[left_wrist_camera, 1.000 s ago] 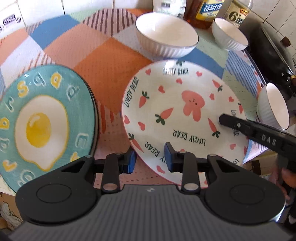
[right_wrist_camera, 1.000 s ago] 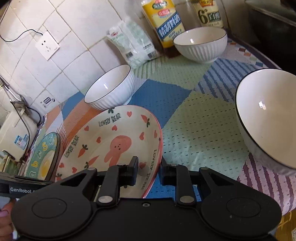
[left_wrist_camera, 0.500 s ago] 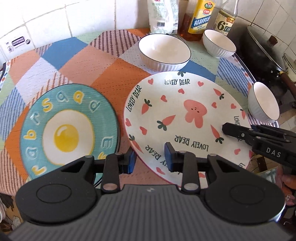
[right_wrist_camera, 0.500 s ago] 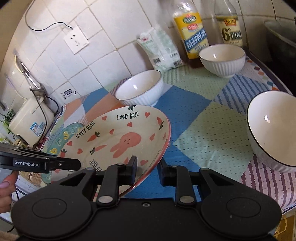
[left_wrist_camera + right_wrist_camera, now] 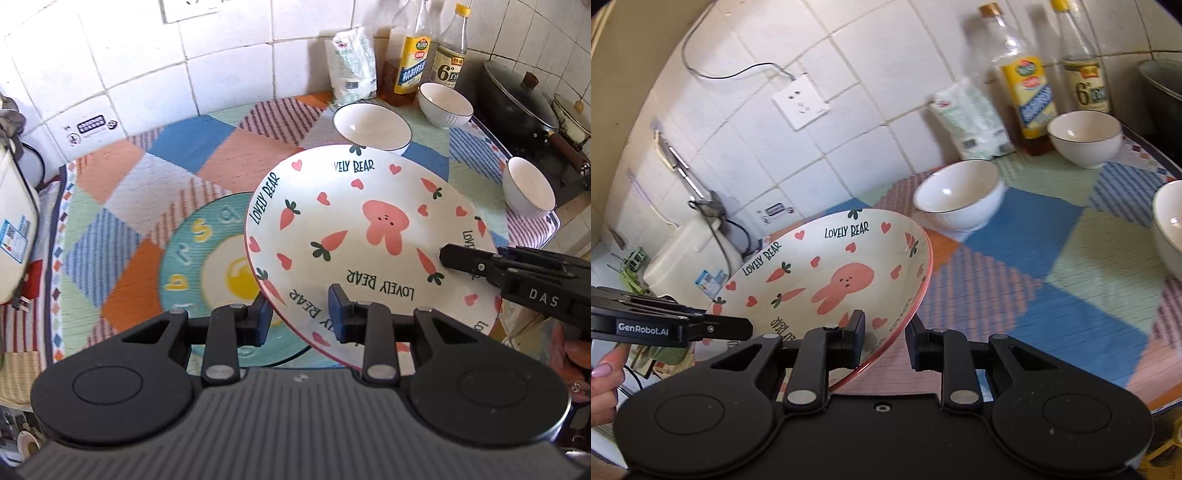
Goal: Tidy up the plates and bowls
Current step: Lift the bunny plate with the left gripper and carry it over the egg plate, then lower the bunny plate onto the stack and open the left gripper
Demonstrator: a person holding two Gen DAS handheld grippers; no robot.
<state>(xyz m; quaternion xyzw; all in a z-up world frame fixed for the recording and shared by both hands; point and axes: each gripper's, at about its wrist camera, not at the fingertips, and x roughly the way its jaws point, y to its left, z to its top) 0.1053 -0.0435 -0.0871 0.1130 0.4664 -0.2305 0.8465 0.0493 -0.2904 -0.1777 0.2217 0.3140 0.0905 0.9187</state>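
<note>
Plainly the step in hand is stacking the plates: the rabbit plate is off the table, carried by both tongs at once, and it partly overlaps the teal egg plate lying flat below it. The left tongs are clenched on the near rim, one blue pad above the plate's face and one beneath it. The right tongs grasp the rim on the opposite side the same way, one finger inside, one under; from the left wrist view they reach in from the right edge.

The next move, as I judge it, calls for bringing the rabbit plate over the middle of the egg plate, levelling it (it tilts in the right wrist view), lowering it until it seats, and only then letting go on both sides. Uneven release could make it slide.

Of the containers, three white bowls stand apart on the table: the middle bowl, the back bowl by the bottles, and the right-edge bowl. All three look empty, as does the rabbit plate.
</note>
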